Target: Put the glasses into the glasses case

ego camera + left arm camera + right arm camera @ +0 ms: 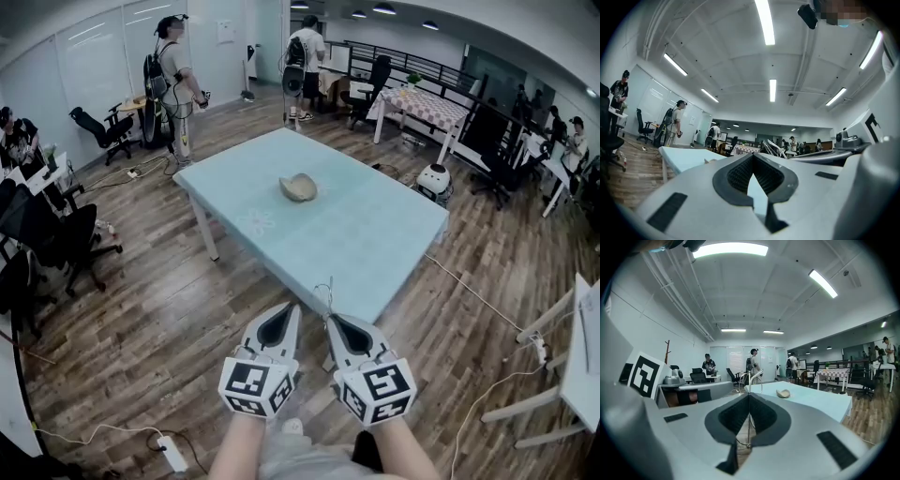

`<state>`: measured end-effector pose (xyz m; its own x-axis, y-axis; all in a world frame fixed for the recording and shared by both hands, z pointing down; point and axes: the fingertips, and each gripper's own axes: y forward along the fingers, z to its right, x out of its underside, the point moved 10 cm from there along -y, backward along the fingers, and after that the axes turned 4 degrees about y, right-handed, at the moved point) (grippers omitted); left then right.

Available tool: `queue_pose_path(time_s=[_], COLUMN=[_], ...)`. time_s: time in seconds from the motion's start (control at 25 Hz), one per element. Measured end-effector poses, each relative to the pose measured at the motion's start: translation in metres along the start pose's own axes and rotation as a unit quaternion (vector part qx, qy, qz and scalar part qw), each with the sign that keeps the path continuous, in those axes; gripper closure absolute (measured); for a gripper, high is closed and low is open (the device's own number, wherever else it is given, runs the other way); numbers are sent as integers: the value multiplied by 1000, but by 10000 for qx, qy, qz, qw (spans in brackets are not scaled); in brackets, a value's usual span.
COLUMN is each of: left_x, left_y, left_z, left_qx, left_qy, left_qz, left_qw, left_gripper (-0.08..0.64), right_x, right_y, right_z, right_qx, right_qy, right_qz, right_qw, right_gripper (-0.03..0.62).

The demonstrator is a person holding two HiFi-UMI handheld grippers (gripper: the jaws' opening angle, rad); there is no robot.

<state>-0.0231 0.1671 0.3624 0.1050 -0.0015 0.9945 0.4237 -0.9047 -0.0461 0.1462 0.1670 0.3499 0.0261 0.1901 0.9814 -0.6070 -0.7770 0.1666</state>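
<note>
Wire-framed glasses (749,414) were pinched tight in the right gripper (331,320).
The left gripper (292,308) was closed, empty; beige clamshell case (298,187) was seen well ahead.

Right tool (749,397) pinches thin wire-framed glasses (749,380).

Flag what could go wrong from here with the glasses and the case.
1. The right gripper pinches the thin wire glasses by a narrow part of the frame only. They could slip, twist or bend on the way to the case.
2. The glasses case lies loose mid-table with nothing steadying it. The left gripper is shut and well short of it, so the case may slide when the glasses are pushed in.
</note>
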Motion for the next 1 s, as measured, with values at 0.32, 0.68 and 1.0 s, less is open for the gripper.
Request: queue_pose_path(time_s=[0.32, 0.68, 1.0], left_x=[10, 21, 26], left_y=[21, 43, 80], left_z=[-35, -63, -95], left_qx=[134, 166, 129], left_qy=[-22, -62, -80], left_qz=[-170, -362, -410], left_qw=[9998, 9992, 9990], left_gripper=[552, 552, 552], right_x=[2, 2, -1], right_y=[38, 74, 120], right_z=[6, 15, 35], right_qx=[131, 129, 128], right_qy=[-38, -20, 31], right_qz=[-137, -236, -241], right_qw=[9998, 9996, 9996], right_gripper=[581, 581, 581])
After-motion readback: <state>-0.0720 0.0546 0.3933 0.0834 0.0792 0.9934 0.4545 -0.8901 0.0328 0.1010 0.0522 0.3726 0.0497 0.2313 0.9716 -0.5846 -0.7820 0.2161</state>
